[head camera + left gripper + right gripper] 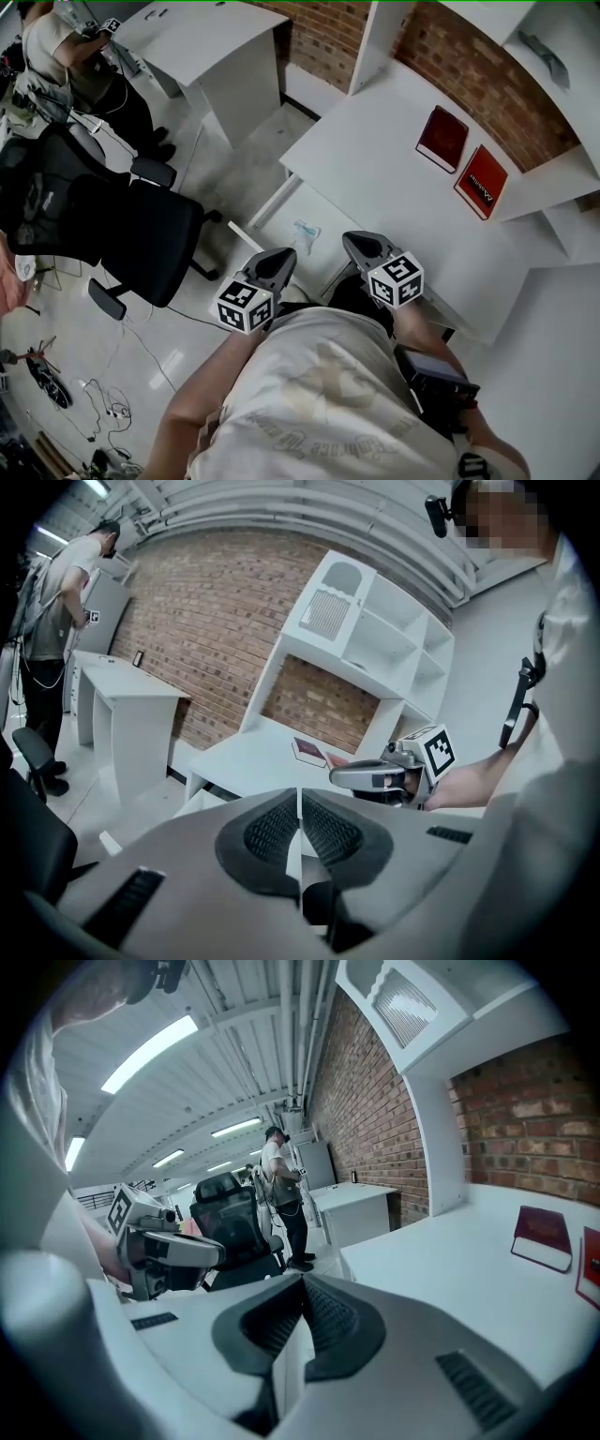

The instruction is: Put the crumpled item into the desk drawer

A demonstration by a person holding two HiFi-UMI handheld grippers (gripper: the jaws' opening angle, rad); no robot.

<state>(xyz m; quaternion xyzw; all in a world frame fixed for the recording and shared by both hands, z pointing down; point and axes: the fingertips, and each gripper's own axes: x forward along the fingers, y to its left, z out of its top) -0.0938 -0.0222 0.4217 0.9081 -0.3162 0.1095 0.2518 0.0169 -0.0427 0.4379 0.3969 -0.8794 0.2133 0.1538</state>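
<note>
Both tools are empty. The left gripper (278, 261) has its jaws pressed together with nothing between them, and the right gripper (359, 246) is closed in the same way. Each is held low in front of the person, near the front edge of the white desk (375, 159). The crumpled item (306, 232), a small pale bluish wad, seems to lie already inside the open drawer (281, 220), which stands pulled out below the desk top, between the two grippers and a little beyond them. So I judge that the placing is done and what remains is probably to shut the drawer. To do this well, keep the jaws closed and use them as a blunt pusher. Set them flat against the front of the drawer near its middle, so the drawer does not twist on its rails. Push slowly and straight towards the desk. Check first that the wad sits low and well away from the rim, because a light crumpled thing can catch under the desk top. The other gripper should keep clear of the gap.
</note>
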